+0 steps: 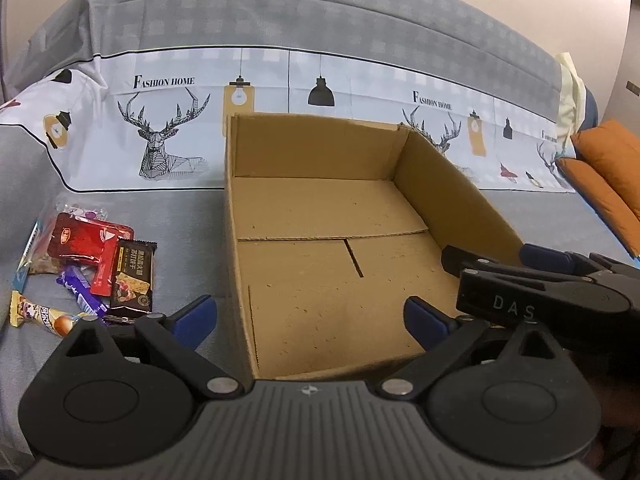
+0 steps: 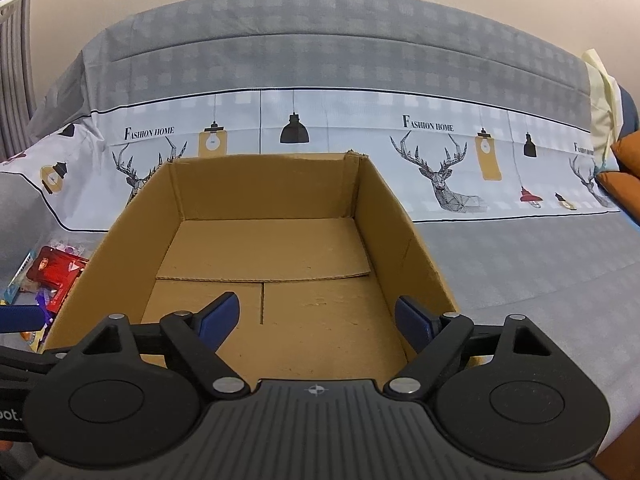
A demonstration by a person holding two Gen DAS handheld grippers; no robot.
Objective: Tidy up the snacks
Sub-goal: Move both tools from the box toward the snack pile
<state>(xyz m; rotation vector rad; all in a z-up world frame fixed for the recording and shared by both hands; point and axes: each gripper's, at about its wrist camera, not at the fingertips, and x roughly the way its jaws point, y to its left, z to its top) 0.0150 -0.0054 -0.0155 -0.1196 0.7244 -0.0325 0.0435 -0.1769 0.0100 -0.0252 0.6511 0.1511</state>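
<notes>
Snacks (image 1: 84, 264) lie in a loose heap on the grey sofa cover (image 1: 180, 220), just beside the left outer wall of the cardboard box (image 1: 320, 216). That box is the landmark: open-topped, bare inside, its long axis running away from both cameras toward the sofa back.

Seen from the left wrist, the left gripper (image 1: 310, 322) hangs over the box's near left corner, one blue pad outside the wall, the other above the box floor. Its jaws are spread and carry nothing. The heap sits left of that outer pad and slightly farther away, so this hand is clearly the nearer one.

Over the box's near end, the right gripper (image 2: 316, 320) also stands released, nothing between its pads; the snacks are beyond the box's left wall from it.

A short swing leftward by the left hand, away from the box wall, looks like the sensible first pick.
</notes>
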